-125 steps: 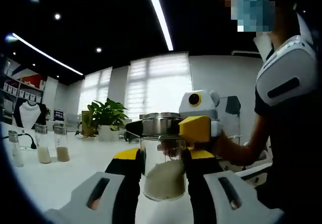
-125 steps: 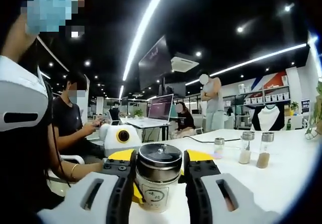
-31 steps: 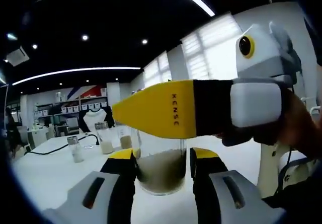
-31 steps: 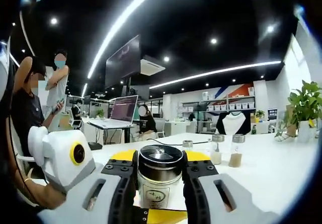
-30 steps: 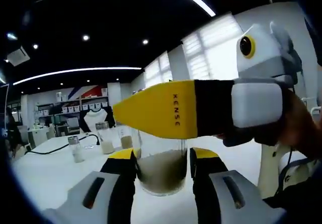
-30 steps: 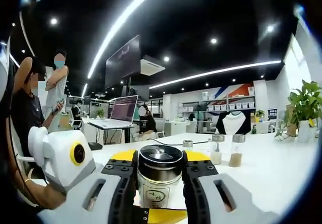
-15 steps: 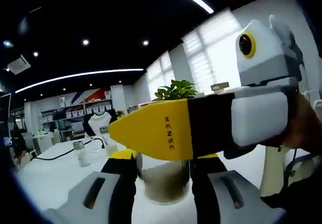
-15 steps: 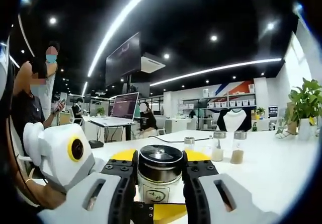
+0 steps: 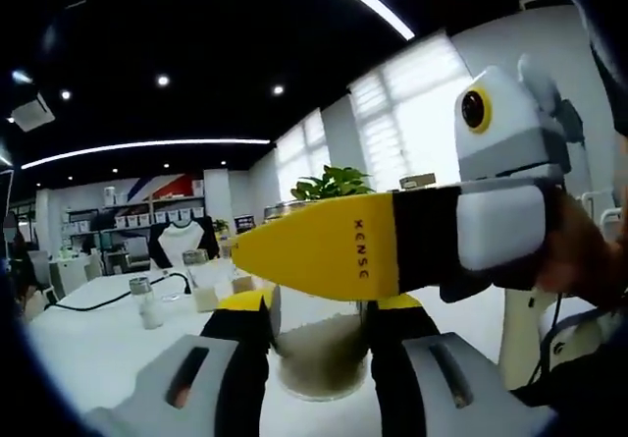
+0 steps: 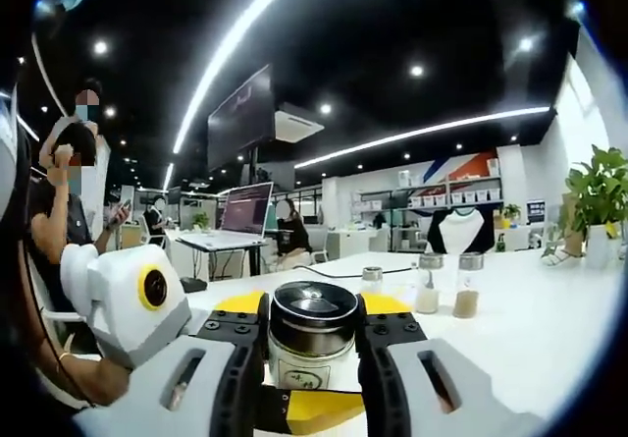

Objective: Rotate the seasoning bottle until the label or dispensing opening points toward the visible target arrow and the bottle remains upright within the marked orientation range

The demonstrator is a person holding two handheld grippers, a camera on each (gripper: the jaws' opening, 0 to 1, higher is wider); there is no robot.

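Note:
In the left gripper view, a glass seasoning bottle holding pale granules stands upright on the white table. My left gripper is shut on its lower body, pads against both sides. A yellow finger of my right gripper crosses in front of the bottle's top and hides the lid. In the right gripper view, my right gripper is shut on the bottle's steel lid. The paper label faces this camera. The left gripper's white body sits at lower left.
Small spice shakers stand further back on the table beside a black cable. A potted plant sits at the right. People sit and stand near a laptop on the left. A hand holds the right gripper.
Over four seconds the right gripper has swung around the bottle and now crosses in front of its top in the left gripper view. Both grips have held.

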